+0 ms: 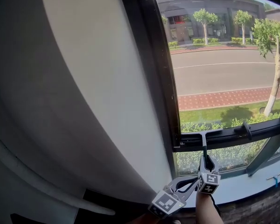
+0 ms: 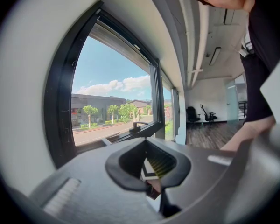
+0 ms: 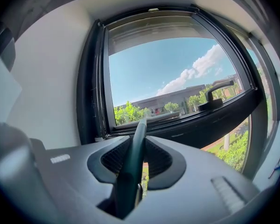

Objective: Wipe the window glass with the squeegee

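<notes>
The squeegee stands upright against the window glass. Its blade lies along the bottom edge of the upper pane, just above the black crossbar. My right gripper is shut on the squeegee's dark handle, which runs up between the pads towards the glass. My left gripper hangs lower left of the right one, beside it and off the squeegee. In the left gripper view its jaws meet at the tips with nothing held. It faces the window at an angle.
A black window handle sits on the crossbar to the right of the blade. A pale sill runs below, with a small blue item on it. A white wall fills the left. A person leans in close on the right.
</notes>
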A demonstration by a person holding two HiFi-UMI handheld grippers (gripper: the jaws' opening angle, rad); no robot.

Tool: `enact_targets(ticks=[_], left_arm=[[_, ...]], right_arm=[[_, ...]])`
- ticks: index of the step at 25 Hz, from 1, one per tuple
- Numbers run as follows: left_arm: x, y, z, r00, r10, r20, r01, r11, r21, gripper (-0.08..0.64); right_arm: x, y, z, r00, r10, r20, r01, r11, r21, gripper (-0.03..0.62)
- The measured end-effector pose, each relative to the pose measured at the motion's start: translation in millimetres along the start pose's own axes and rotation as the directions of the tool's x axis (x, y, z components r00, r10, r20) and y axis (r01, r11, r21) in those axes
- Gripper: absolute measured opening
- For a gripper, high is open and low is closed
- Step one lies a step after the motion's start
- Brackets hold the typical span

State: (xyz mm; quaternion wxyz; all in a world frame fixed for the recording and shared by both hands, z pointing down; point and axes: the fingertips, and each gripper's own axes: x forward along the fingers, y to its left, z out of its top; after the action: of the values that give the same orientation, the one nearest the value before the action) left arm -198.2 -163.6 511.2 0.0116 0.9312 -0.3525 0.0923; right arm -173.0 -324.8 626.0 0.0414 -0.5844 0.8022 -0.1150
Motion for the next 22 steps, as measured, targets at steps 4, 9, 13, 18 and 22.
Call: enact_targets(ticks=[4, 9, 13, 18, 22], left_arm=[[0, -1, -2, 1.000, -0.003, -0.005, 0.003, 1.000, 0.001, 0.002], [0, 0, -1, 1.000, -0.007, 0.001, 0.007, 1.000, -0.003, 0.000], [1, 0, 2, 1.000, -0.006, 0.013, 0.006, 1.000, -0.006, 0.000], [9, -1, 8, 0.999, -0.013, 0.037, 0.014, 1.000, -0.019, 0.000], [18, -9, 9, 0.998, -0.037, 0.056, 0.038, 0.999, -0.030, 0.001]], right_arm=[[-1, 0, -2, 1.000, 0.005, 0.003, -0.005, 1.000, 0.010, 0.101], [0, 0, -2, 1.000, 0.007, -0.001, -0.007, 1.000, 0.001, 0.101], [-3, -3, 0, 1.000, 0.023, -0.011, -0.023, 1.000, -0.007, 0.101], [-22, -13, 12, 0.997, 0.070, -0.012, -0.070, 0.997, -0.031, 0.101], [-48, -25, 46, 0.994, 0.103, 0.022, -0.103, 0.994, -0.022, 0.101]])
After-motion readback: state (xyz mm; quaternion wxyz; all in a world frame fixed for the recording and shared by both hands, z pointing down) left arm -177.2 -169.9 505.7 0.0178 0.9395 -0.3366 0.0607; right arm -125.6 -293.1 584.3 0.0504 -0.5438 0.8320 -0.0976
